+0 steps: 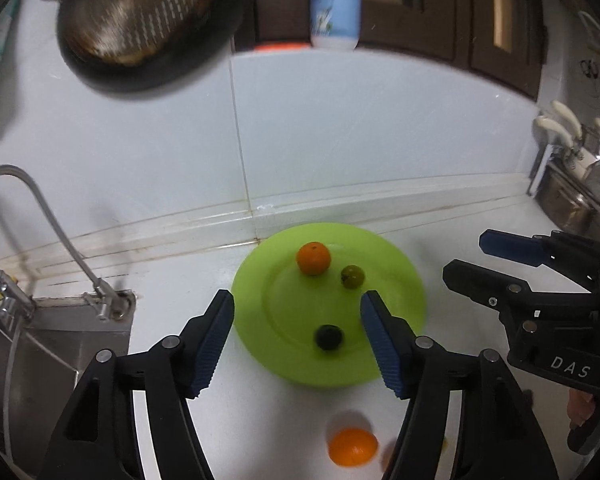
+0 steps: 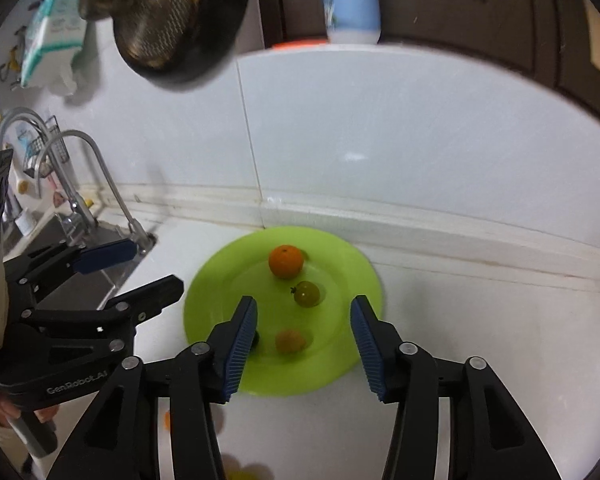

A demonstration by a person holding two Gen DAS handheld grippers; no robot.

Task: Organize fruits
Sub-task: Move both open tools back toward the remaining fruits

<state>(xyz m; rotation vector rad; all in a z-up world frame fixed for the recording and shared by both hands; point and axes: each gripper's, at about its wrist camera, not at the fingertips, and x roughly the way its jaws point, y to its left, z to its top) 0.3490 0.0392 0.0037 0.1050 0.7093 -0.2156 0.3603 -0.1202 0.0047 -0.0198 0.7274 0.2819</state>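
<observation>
Both claws hang over the green plate (image 1: 404, 300) on the white bench (image 1: 172, 360), jaws parted, nothing between them. Left claw (image 1: 298, 336); right claw (image 2: 304, 340). On the plate: an orange (image 1: 313, 258), a greenish tomato (image 1: 353, 277), a dark fruit (image 1: 329, 337); the right view adds a blurred orange-red fruit (image 2: 290, 341). Another orange (image 1: 353, 447) lies off the plate on the bench, below and just behind the left claw, which seems nearer. Round, no long axis. Sink (image 1: 40, 360) and tap (image 1: 40, 216) to the left, clear of the path.
</observation>
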